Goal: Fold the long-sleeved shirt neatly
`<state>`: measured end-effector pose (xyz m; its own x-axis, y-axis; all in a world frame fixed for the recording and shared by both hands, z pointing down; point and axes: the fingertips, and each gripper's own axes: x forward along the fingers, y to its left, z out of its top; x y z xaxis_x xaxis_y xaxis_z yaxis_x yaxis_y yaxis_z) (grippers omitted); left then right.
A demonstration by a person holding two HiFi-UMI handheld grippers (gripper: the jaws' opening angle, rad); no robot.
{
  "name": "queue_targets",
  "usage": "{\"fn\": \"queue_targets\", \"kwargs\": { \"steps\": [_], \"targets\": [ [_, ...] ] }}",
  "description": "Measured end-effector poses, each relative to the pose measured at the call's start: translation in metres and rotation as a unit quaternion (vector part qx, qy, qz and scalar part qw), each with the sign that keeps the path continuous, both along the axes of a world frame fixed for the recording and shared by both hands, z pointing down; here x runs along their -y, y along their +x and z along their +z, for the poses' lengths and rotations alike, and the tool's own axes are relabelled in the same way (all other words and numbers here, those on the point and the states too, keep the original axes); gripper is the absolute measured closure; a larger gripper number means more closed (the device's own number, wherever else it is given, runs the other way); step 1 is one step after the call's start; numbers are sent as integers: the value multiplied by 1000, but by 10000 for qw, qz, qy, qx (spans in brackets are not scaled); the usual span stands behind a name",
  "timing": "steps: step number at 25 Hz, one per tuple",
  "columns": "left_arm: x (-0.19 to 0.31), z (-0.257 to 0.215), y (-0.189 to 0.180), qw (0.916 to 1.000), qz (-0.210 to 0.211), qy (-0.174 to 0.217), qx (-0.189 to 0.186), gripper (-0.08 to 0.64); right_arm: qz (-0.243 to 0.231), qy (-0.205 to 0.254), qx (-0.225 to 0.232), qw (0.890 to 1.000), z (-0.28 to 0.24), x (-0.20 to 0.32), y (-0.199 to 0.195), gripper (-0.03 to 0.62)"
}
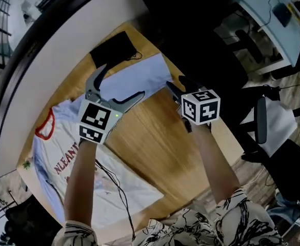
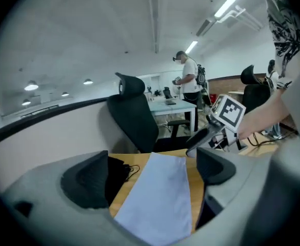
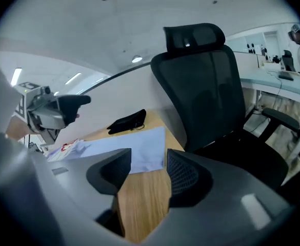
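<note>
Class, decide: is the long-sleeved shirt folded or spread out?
Spread: the shirt lies flat on the table, one sleeve stretched out.

One shirt [image 1: 47, 147] and one black pouch [image 1: 113, 48] lie on the single table [image 1: 155, 142]. Two tools show: the left gripper [image 1: 121, 82] and the right gripper [image 1: 176, 83]. One chair [image 3: 201, 86] stands beyond.

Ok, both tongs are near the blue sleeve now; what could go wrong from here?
The black pouch and its cord lie right beside the sleeve; the open left tongs might snag them. The sleeve end sits near the table edge by the right tongs, so it could slide off.
</note>
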<state>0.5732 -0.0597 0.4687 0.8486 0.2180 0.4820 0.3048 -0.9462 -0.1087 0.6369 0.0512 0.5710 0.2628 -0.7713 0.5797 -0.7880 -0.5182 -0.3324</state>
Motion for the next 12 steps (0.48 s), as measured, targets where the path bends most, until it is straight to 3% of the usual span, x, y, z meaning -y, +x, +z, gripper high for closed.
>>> {"fn": "queue_targets", "kwargs": {
  "steps": [5, 12],
  "targets": [
    [-28, 64, 78, 9937, 838, 52, 746, 75, 354, -358, -146, 9986, 21, 3, 9, 360],
    [-36, 127, 130, 9829, 1216, 66, 1381, 220, 615, -944, -770, 9907, 28, 7, 11, 369]
  ]
}}
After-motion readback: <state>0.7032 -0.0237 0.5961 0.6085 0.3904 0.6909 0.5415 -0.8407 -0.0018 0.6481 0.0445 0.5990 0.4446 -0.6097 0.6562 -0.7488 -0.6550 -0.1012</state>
